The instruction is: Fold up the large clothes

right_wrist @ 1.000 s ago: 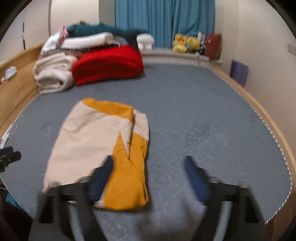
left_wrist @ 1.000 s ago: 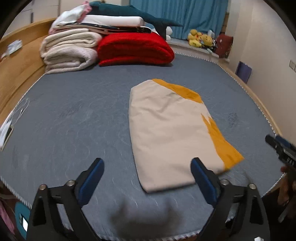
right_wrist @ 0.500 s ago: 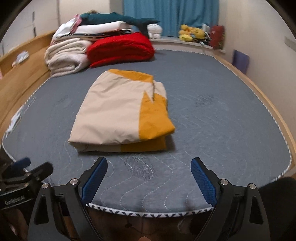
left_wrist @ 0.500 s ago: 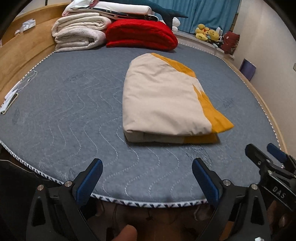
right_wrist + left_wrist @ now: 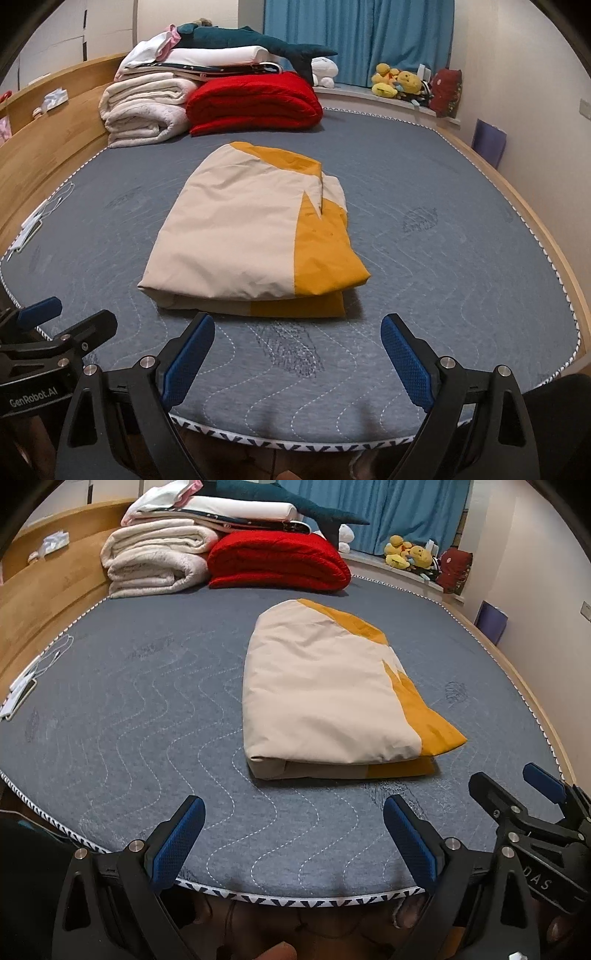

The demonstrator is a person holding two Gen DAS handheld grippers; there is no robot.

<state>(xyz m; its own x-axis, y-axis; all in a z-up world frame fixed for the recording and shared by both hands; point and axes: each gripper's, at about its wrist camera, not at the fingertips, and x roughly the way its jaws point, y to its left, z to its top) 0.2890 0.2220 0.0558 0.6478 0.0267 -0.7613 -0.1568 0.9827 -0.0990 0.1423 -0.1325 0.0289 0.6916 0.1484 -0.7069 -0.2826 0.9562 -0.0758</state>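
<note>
garment: cream-and-mustard fabric cover (image 5: 325,698), folded into a compact bundle, mid grey quilted bed (image 5: 147,738)
left gripper (image 5: 293,840): jaws apart, empty
right gripper (image 5: 297,354): jaws apart, empty
progress: folding looks finished

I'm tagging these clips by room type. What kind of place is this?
Most likely a bedroom. A wide quilted mattress sits in a wooden frame, folded blankets are stacked at its far end, and plush toys line the sill below the blue curtains.
</note>
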